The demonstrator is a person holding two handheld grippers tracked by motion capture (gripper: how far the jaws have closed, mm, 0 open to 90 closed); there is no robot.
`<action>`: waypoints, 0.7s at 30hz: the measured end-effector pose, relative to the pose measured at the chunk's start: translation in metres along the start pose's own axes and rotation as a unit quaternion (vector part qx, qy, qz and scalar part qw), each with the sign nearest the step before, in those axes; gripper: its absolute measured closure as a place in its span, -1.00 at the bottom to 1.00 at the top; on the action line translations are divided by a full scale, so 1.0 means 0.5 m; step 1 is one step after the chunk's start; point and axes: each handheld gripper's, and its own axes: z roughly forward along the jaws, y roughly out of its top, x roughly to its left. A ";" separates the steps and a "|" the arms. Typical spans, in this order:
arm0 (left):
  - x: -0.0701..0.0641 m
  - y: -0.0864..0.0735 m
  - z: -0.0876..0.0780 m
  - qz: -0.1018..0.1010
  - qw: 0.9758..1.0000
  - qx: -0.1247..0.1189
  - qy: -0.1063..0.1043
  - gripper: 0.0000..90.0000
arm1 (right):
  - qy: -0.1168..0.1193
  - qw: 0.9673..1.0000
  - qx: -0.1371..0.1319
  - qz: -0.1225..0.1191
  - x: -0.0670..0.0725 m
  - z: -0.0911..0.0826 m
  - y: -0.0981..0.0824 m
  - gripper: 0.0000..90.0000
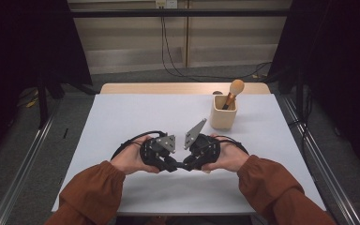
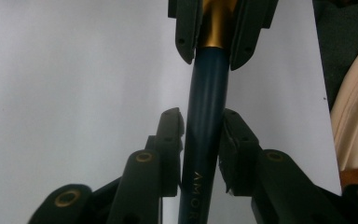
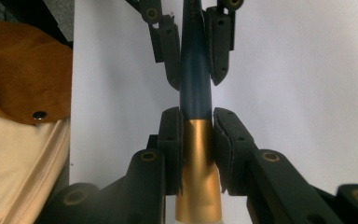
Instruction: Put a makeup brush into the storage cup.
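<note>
Both tongs tip-to-tip | L tongs (image 2: 204,123) + R tongs (image 3: 197,126) clamp brush (image 2: 208,107)

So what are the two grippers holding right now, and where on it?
Both hold one makeup brush: the left gripper clamps its dark blue handle, the right gripper its gold ferrule.

We wear rust-orange sleeves (image 1: 93,187) with gathered cuffs. Our left gripper (image 1: 171,164) and right gripper (image 1: 183,165) are black, each with brass-ringed screws, a grey three-cornered plate and a looping black cable.
</note>
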 end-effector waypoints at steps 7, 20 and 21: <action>-0.002 -0.001 0.007 0.011 1.000 0.004 -0.005 0.67 | 0.001 1.000 0.002 -0.006 0.000 0.001 -0.001 0.64; 0.000 -0.008 0.009 0.005 1.000 -0.008 -0.010 0.70 | 0.012 1.000 0.004 0.008 -0.010 0.005 -0.004 0.54; 0.001 -0.009 0.009 0.004 1.000 -0.007 -0.010 0.70 | 0.012 1.000 0.003 0.009 -0.011 0.005 -0.005 0.46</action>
